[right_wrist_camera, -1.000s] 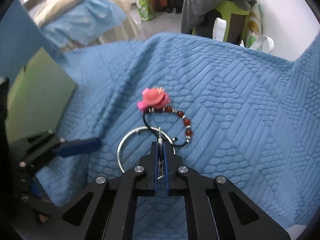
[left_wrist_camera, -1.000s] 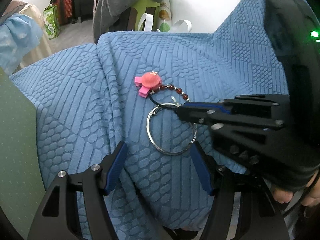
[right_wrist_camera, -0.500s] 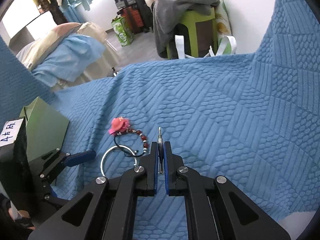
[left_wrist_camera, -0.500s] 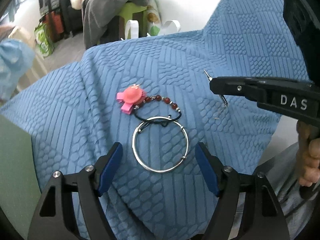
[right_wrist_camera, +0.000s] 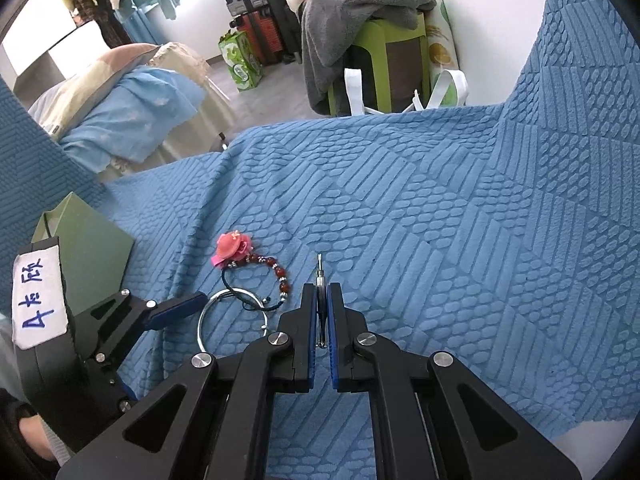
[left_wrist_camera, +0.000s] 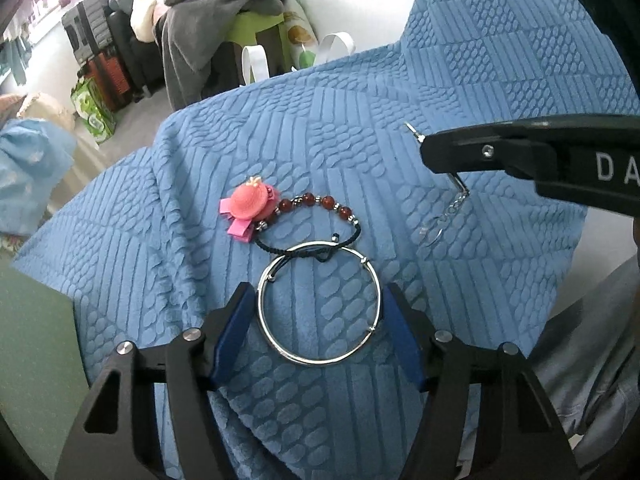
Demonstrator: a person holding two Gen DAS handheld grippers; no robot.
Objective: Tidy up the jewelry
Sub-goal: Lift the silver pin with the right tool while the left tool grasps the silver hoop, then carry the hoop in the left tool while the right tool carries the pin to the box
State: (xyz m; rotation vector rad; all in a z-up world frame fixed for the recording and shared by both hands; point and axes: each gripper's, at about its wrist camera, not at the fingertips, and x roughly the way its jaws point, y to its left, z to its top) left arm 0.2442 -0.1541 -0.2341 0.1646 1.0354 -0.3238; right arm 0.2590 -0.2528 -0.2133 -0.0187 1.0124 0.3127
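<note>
silver bangle: lying flat on the blue textured cover, our landmark for everything else. Looks like a stiff thin metal hoop, light and probably slippery, so I'd pinch across the rim, not on the little studs.

left gripper: jaws have just been closing in, and now sit narrow on either side of the bangle. The blue pads look right at the rim, but I don't see them pressing it yet.

beaded bracelet: just beyond the bangle, its black cord overlapping the bangle's far edge. Floppy cord, hard red beads, soft pink flower charm. It may drag along when the bangle lifts.

right gripper: clamped tight on a small metal earring, held up off the cover to the bangle's right. Tiny and light, with a fine chain dangling underneath; easy to lose.

writing: "DA" on the right gripper's side, rest cut off. Handwritten tag on the left gripper starts with "4", then characters I can't read.

green box: left of the bangle, likely the destination.
</note>
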